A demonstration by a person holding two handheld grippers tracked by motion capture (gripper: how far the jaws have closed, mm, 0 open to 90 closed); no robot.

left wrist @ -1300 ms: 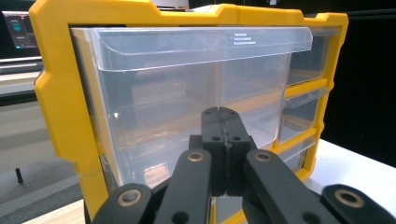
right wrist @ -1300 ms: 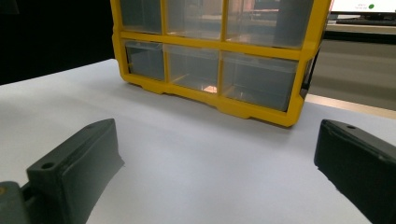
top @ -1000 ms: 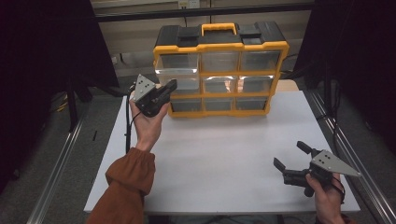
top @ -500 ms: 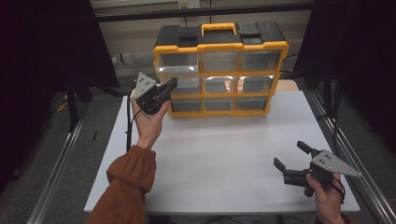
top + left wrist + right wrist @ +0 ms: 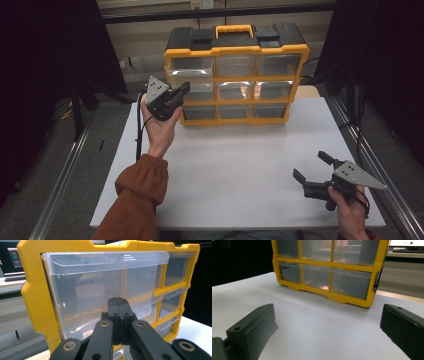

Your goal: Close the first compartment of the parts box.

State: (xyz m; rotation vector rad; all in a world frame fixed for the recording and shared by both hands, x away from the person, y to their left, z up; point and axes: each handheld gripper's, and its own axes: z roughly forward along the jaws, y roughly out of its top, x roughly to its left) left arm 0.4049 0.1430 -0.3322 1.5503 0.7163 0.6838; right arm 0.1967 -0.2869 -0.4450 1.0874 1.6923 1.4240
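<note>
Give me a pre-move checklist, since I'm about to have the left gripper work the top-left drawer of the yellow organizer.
1. Left gripper lined up with the top-left drawer: ok, it points at the drawer's clear front.
2. Left fingers ready to take the drawer's lip: not ok, they are pressed shut with nothing between them.
3. Contact with the drawer front: cannot tell, the tips are very close to it.
4. Drawer seated in the organizer: not ok, in the high view it stands slightly proud of its neighbours.
5. Right gripper out of the way: ok, it is open, low over the white table, far from the organizer.
</note>
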